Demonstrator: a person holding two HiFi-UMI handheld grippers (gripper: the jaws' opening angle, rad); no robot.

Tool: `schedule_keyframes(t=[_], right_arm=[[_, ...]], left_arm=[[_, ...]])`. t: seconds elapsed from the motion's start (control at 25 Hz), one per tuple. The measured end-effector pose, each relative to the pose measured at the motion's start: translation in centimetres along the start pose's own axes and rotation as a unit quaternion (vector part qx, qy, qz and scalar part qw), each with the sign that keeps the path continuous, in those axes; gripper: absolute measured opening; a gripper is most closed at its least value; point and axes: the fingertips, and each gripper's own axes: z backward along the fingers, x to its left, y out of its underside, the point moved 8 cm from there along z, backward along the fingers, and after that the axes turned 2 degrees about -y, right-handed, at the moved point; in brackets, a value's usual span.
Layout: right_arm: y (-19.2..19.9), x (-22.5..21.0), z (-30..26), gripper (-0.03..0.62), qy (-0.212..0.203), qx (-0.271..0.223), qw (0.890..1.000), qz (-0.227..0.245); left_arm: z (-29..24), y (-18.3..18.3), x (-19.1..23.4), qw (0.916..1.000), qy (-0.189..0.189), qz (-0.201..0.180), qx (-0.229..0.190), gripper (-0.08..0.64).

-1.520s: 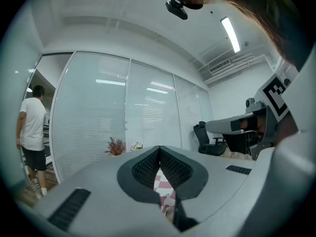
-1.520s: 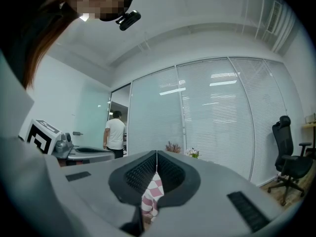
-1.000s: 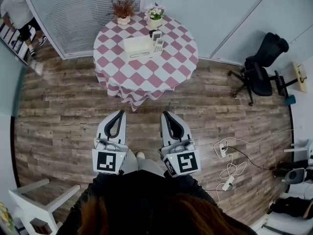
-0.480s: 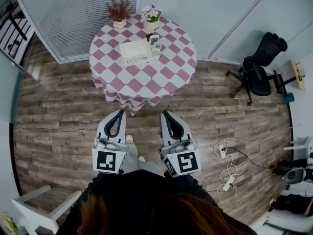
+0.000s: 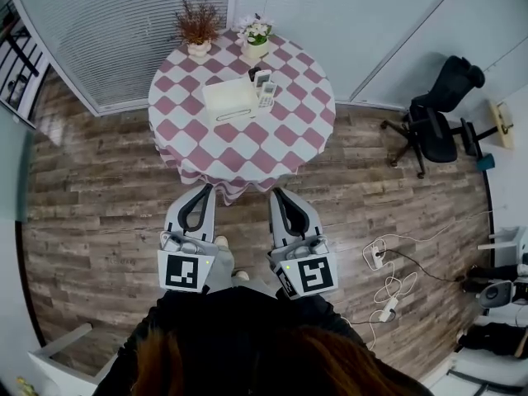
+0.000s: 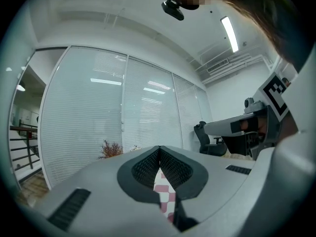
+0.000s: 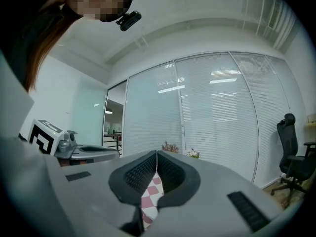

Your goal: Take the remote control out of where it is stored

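Head view: we noted the remote control [image 5: 266, 89] on the checked round table [image 5: 247, 147], just right of a white box [image 5: 228, 96]. Its long axis ran up-frame, away from us; which end led was too small to read. The left gripper [image 5: 201, 190] and right gripper [image 5: 277, 193] pointed at the table.
Left gripper view: jaws together, empty.
Right gripper view: jaws together, nothing held.

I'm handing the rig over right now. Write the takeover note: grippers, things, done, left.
Left gripper: shut, empty. Right gripper: shut, empty. Both level, short of the checkered table.
Remote control: on the table beside the white box; how it is stored is too small to tell.
Done: nothing; remote untouched.
Left: reach the table, open a gripper, lift the remote out.
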Motion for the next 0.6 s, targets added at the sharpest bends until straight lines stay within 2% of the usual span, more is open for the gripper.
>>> schedule_keyframes(t=[0.6], right_arm=[[-0.1, -1.0, -6.3, 0.015, 0.017, 0.003, 1.0, 0.004]], left_arm=[[-4.3, 0.7, 5.1, 0.9999, 0.008, 0.013, 0.005, 0.006]])
